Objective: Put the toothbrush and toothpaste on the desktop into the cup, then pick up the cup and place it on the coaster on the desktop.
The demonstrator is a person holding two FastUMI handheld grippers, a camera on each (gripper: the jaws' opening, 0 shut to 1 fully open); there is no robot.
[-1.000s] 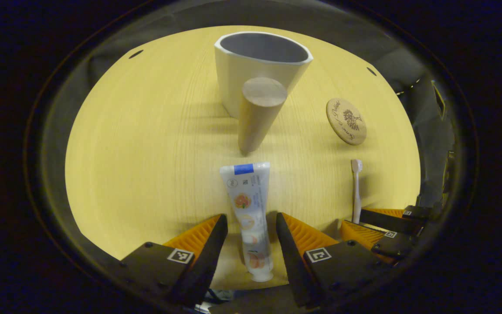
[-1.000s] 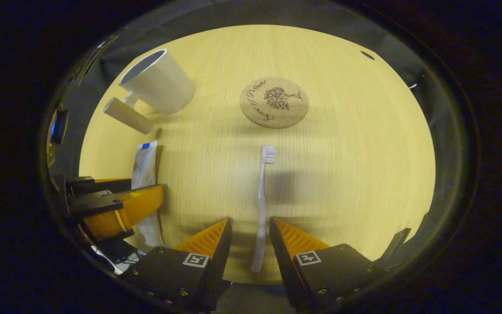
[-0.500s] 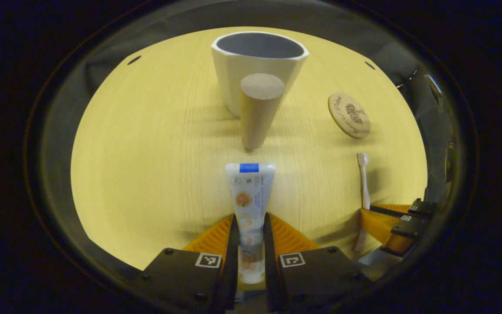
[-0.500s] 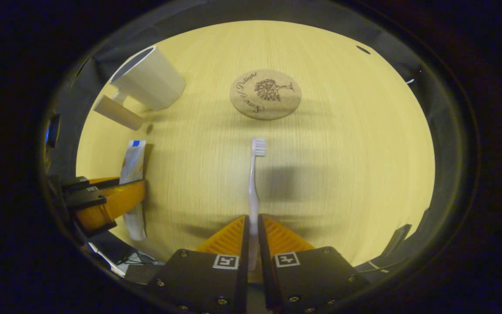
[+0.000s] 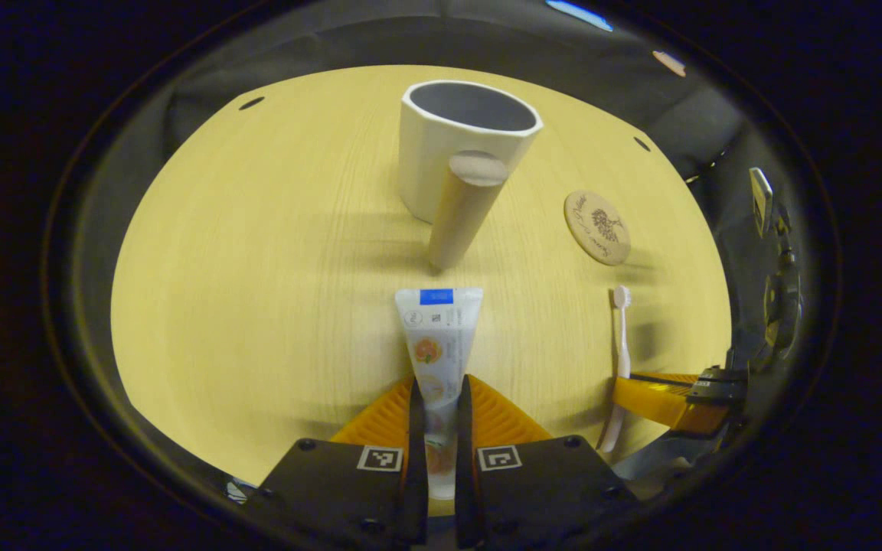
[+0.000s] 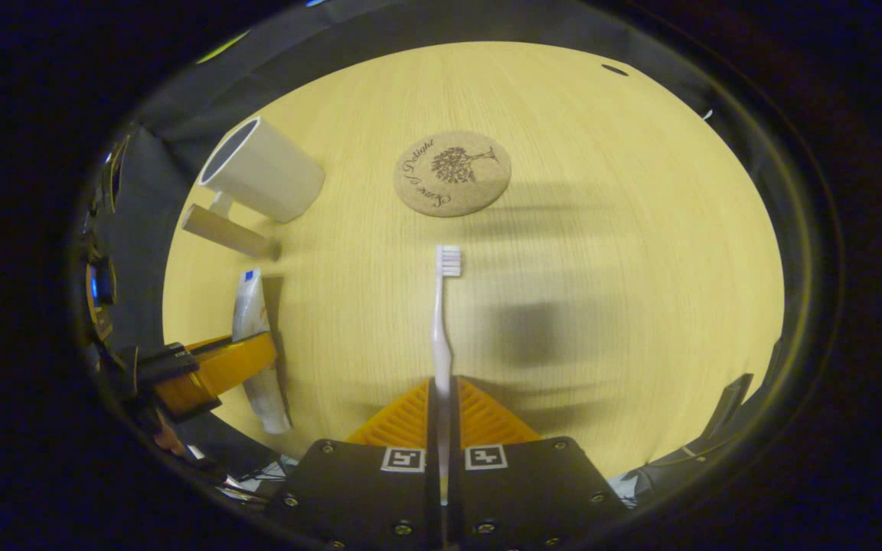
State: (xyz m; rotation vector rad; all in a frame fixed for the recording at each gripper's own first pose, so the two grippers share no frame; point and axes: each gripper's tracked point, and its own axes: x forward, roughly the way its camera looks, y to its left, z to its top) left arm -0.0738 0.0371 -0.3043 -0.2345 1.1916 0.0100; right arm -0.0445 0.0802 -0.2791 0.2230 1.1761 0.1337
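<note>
On the yellow desk, from left to right:

Desk: the yellow wooden desk [image 5: 257, 268] has the cup, the coaster, the tube and the brush on or over it.

Left gripper: the left gripper [image 5: 436, 402] has its two fingers pressed on the toothpaste [image 5: 439, 337]. A second ago the fingers were wide apart, one on each side of the tube. Now they squeeze its lower part.

Toothpaste: the tube points away toward the cup, blue band at the far end. In the right gripper view the toothpaste [image 6: 248, 306] is off to the left, with the left gripper [image 6: 234, 367] clamped across it.

Cup: the white cup [image 5: 456, 145] stands upright past the tube, with its round brown handle [image 5: 462, 207] facing the left gripper. In the right gripper view the cup [image 6: 261, 172] sits far left, seen from the side.

Coaster: the round cork coaster [image 5: 598, 227] lies flat to the right of the cup, apart from it. The right gripper view sees the coaster [image 6: 452, 173] straight ahead, past the brush tip.

Toothbrush: the toothbrush [image 6: 441, 306] is pinched at its handle by the right gripper [image 6: 442, 402], bristles pointing to the coaster. A second ago those fingers were apart too.

Hard to see: the bottom of the tube and the end of the brush handle are hidden between the fingers. In the left gripper view the right gripper [image 5: 663, 394] is cut off at the edge, next to the toothbrush [image 5: 619, 344]. I cannot tell if the tube and brush are off the desk.
</note>
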